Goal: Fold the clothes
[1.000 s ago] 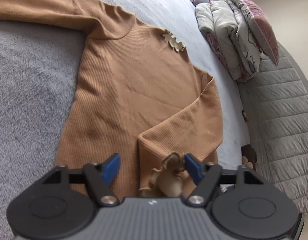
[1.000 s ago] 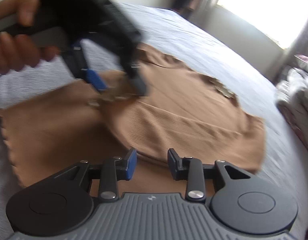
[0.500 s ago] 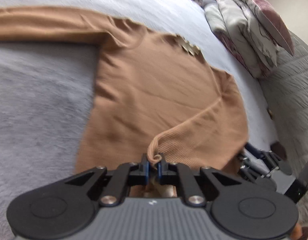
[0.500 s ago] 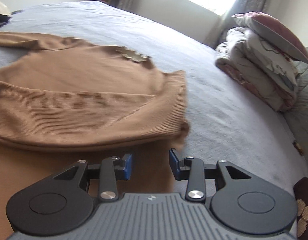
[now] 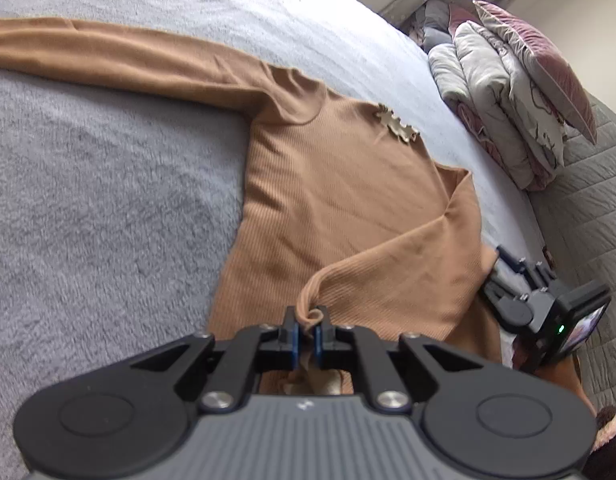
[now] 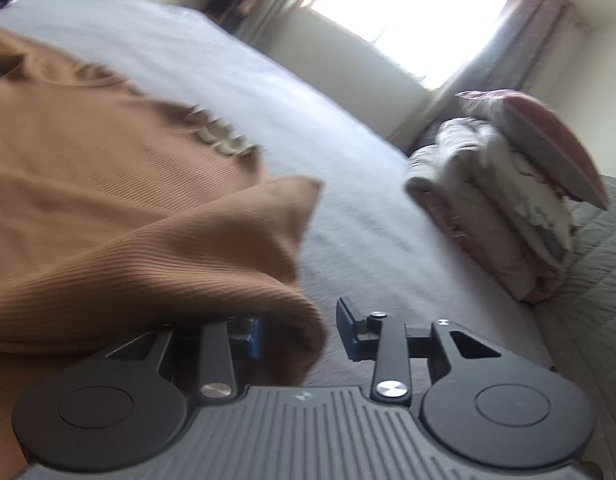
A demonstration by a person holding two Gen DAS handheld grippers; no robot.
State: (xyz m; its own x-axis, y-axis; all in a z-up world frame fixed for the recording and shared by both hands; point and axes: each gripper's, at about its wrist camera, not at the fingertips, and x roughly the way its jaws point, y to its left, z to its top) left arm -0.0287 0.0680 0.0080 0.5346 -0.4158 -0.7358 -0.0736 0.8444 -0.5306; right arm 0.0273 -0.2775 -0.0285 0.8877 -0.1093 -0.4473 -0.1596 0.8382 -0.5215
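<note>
sweater (image 5: 332,200) flat on grey bed (image 5: 87,200), frame centre | my left gripper (image 5: 304,330) clenched on its cuff (image 5: 312,314) | my right gripper (image 6: 299,332) closing, fold bulging between jaws, not yet pinched | advice: bite the fold fully before lifting both together.

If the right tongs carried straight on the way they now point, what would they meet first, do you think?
Probably the folded edge of the brown sweater, which already bulges between the right tongs. Past it lies only the grey blanket; depth is hard to judge in this blurred view.
</note>
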